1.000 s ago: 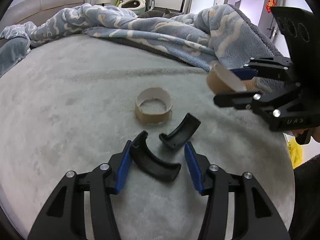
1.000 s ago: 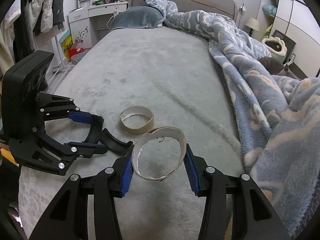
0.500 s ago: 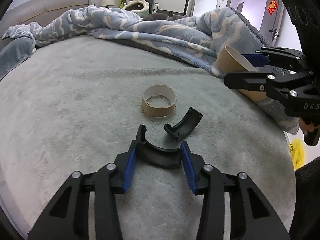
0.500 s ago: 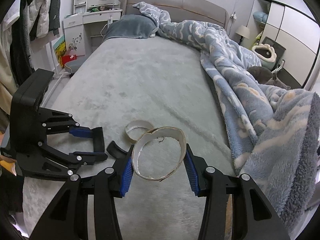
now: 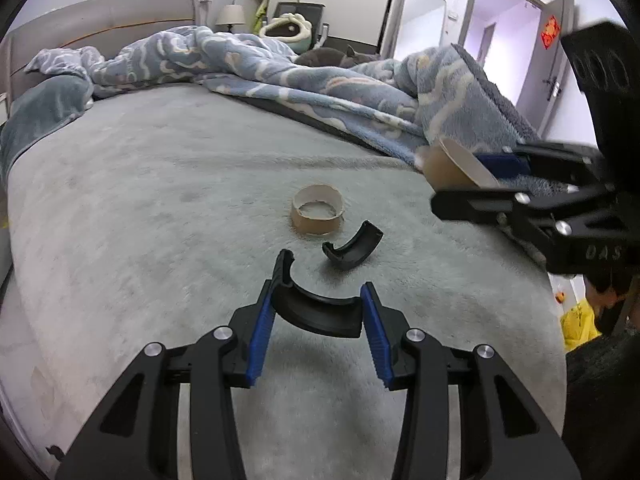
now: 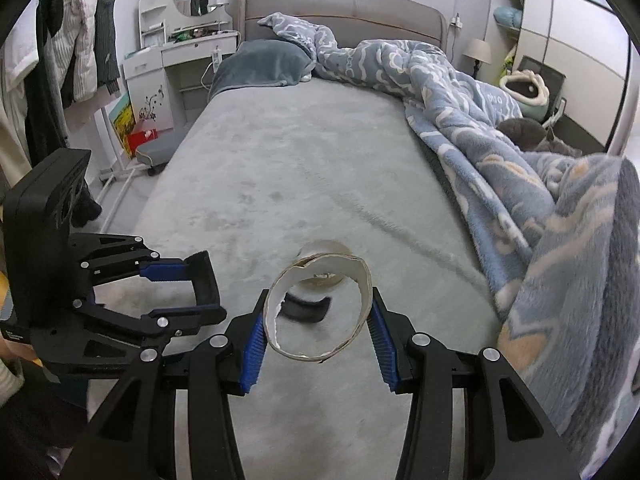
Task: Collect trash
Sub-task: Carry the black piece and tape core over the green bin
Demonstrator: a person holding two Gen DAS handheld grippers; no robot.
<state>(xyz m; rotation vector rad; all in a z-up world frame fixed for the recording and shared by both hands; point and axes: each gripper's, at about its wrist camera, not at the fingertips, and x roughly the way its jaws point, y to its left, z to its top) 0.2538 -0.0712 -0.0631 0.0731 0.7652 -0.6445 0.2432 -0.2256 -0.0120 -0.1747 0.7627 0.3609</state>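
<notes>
My left gripper point(image 5: 318, 312) is shut on a curved black plastic piece point(image 5: 316, 312) and holds it above the grey bed. It also shows at the left of the right wrist view point(image 6: 196, 288). My right gripper point(image 6: 318, 324) is shut on a cardboard tape ring point(image 6: 320, 308), held in the air; in the left wrist view it is at the right point(image 5: 480, 180) with that ring point(image 5: 452, 166). A second cardboard ring point(image 5: 317, 215) and a second curved black piece point(image 5: 352, 245) lie on the bed between the grippers.
A blue patterned blanket point(image 6: 480, 120) is bunched along the bed's far side. A pillow point(image 6: 260, 64) lies by the headboard. A white dresser point(image 6: 180, 64) and hanging clothes point(image 6: 68, 52) stand beside the bed. A yellow bag point(image 5: 578, 322) sits on the floor.
My left gripper closed on the curved black piece and lifted it off the bed. Both grippers rose and pulled back; the right one kept hold of its ring.
</notes>
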